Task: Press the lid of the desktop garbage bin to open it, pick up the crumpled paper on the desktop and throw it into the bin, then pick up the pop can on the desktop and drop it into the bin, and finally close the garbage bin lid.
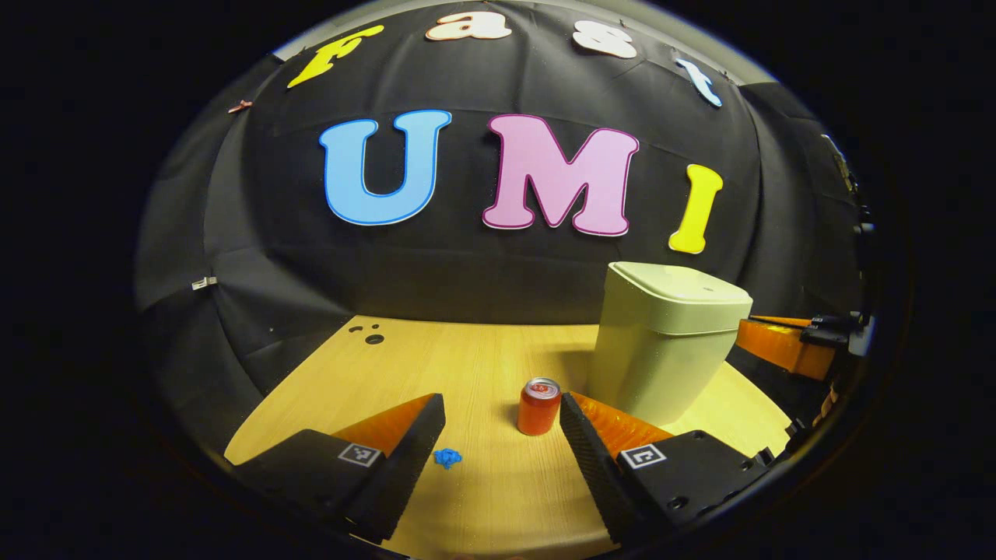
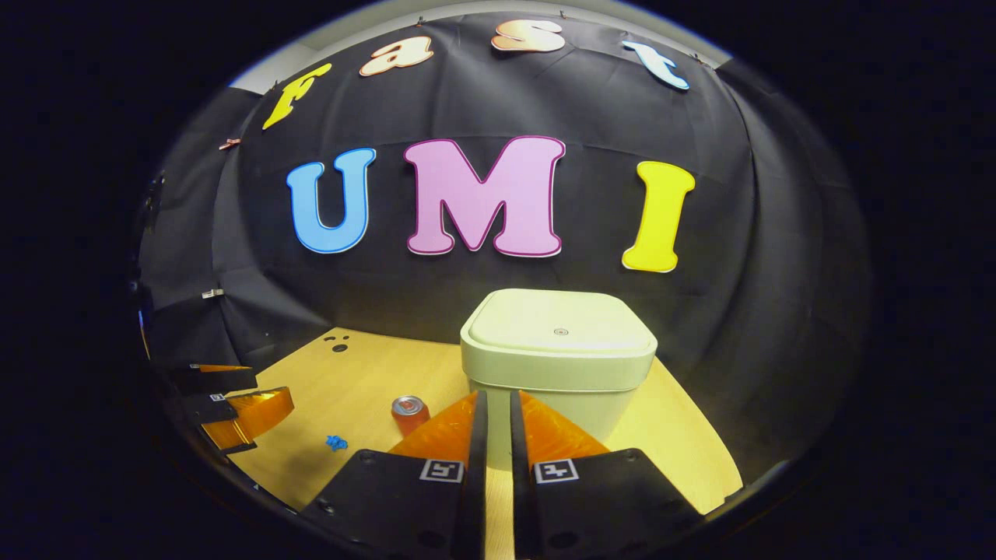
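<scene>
Left tongs [image 1: 502,412] wide, flanking can [image 1: 539,406]; right tongs [image 2: 494,412] narrow, empty, facing lidded bin [image 2: 559,358].

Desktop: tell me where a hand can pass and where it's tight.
The desktop is bare from its holes down to the blue paper scrap. The right gripper view shows a bare strip right of the bin. It is tight where the can stands by the bin's base.

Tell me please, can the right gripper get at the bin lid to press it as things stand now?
Probably yes. The right gripper, fingers nearly together, faces the bin head-on, and the closed lid is bare. Nothing stands between them; the can sits off to the side.
</scene>
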The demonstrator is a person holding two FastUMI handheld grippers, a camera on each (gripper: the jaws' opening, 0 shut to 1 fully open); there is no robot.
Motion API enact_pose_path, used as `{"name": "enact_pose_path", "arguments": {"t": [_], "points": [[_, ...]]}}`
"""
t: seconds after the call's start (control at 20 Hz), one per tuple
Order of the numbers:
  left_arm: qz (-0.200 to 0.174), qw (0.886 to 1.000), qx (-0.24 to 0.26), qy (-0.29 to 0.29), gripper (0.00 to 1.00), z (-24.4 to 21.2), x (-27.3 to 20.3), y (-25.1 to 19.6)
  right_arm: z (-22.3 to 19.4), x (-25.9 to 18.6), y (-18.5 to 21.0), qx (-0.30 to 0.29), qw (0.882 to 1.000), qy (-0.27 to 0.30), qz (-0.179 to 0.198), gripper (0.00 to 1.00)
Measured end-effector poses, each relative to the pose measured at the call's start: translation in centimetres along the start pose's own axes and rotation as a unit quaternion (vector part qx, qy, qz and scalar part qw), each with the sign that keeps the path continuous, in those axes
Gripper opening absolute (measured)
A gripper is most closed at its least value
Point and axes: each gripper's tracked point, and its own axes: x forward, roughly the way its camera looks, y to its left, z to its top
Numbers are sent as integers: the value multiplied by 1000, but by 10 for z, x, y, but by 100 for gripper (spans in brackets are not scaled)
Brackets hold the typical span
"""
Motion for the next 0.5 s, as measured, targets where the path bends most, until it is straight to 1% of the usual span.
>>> {"name": "enact_pose_path", "arguments": {"t": [0.05, 0.1, 0.2, 0.35, 0.5], "points": [[1, 1000, 0, 0, 96, 0, 0, 1, 2, -1, -2, -1, 1000, 0, -3, 18], [3, 1000, -1, 1, 96, 0, 1, 3, 3, 4, -6, 0, 1000, -1, -8, 10], [7, 1000, -2, 1, 96, 0, 3, 6, 2, 4, -2, 6, 1000, 0, -5, 5], [14, 1000, -8, 4, 95, -1, 5, 12, 2, 7, 6, 4, 1000, 7, 16, 6], [18, 1000, -16, 7, 96, -3, 7, 16, 3, 12, 5, 10, 1000, 17, 18, 5]]}}
